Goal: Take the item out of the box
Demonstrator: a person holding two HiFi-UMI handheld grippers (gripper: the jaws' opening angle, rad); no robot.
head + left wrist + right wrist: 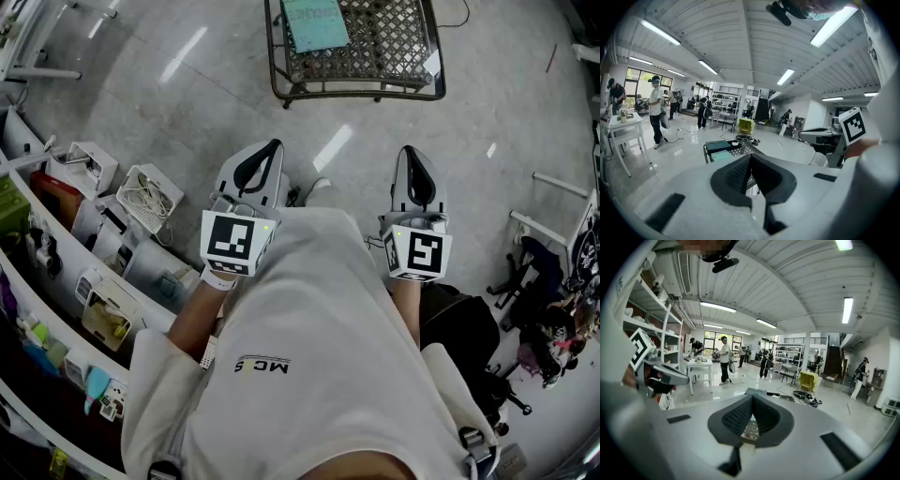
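A flat teal box [314,23] lies on a black metal mesh table [394,47] across the floor ahead of me. The left gripper view shows that teal box [717,146] on the mesh table [740,149], just beyond the jaws. I hold both grippers at waist height, well short of the table. My left gripper [270,147] is shut, its pads meeting at the tip with nothing between them [750,156]. My right gripper [410,152] is shut and empty too [752,396]. What the box holds cannot be seen.
Curved white shelves [56,281] along the left hold white boxes and a tray of cables [145,197]. A black chair and bags [478,328] stand at the right. Several people, a white table [701,364] and a yellow-draped stand [808,378] fill the hall beyond.
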